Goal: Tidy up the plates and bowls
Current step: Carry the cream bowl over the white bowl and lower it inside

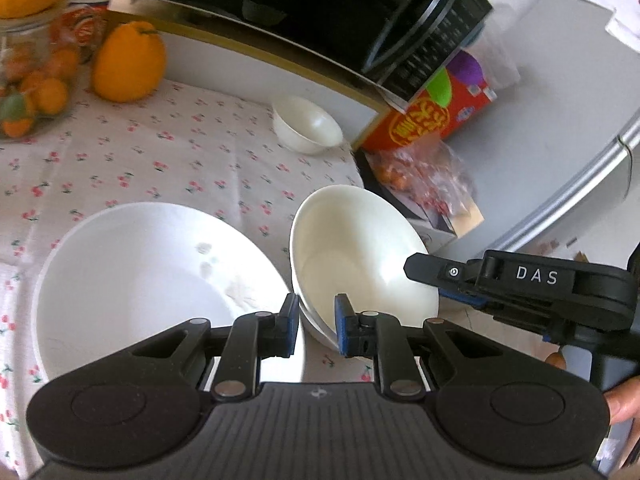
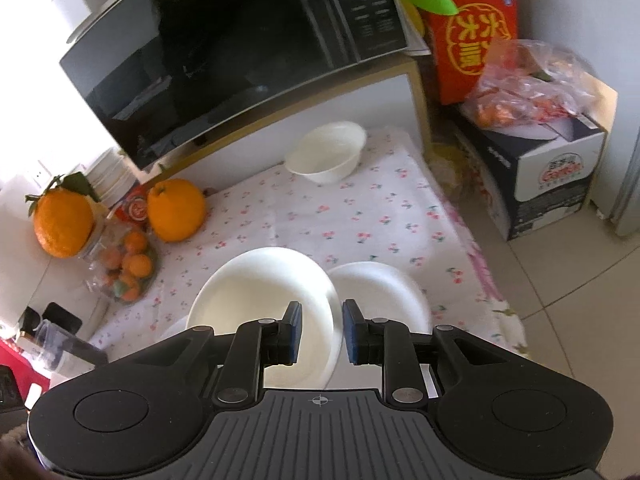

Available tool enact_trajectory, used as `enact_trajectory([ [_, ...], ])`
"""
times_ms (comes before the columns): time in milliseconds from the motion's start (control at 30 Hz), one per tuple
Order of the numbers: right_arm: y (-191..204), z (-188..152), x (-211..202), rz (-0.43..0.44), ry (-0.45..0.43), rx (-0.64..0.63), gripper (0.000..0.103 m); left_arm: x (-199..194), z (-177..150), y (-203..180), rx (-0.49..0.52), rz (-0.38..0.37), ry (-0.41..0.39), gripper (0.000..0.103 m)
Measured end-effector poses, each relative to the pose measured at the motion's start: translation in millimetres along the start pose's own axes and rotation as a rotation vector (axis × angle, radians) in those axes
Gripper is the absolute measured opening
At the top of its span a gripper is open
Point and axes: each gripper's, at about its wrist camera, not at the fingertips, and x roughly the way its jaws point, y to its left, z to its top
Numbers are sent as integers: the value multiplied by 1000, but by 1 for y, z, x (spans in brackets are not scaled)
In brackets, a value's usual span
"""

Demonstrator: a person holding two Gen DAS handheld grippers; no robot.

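Floral tablecloth point(image 2: 360, 216), right gripper point(image 1: 460, 280) over bowl point(image 1: 360, 256)

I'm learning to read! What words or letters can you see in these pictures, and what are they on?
"DAS": white letters on the right gripper, seen from the left wrist.
"六六大顺": yellow characters on the red box.
Red logo on the dark box: too blurred to read.
Button labels on the microwave panel: too small.
Red label behind the orange: blurred.
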Motion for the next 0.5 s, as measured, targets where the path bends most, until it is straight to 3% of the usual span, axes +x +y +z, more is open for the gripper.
enact_trajectory([
  [333,-33,-9,-8,-77,18,21,23,19,-11,-22,81,-27,56,16],
  [500,-45,-9,-10,-70,-2,57,23,25,-14,-29,94,-15,43,16],
])
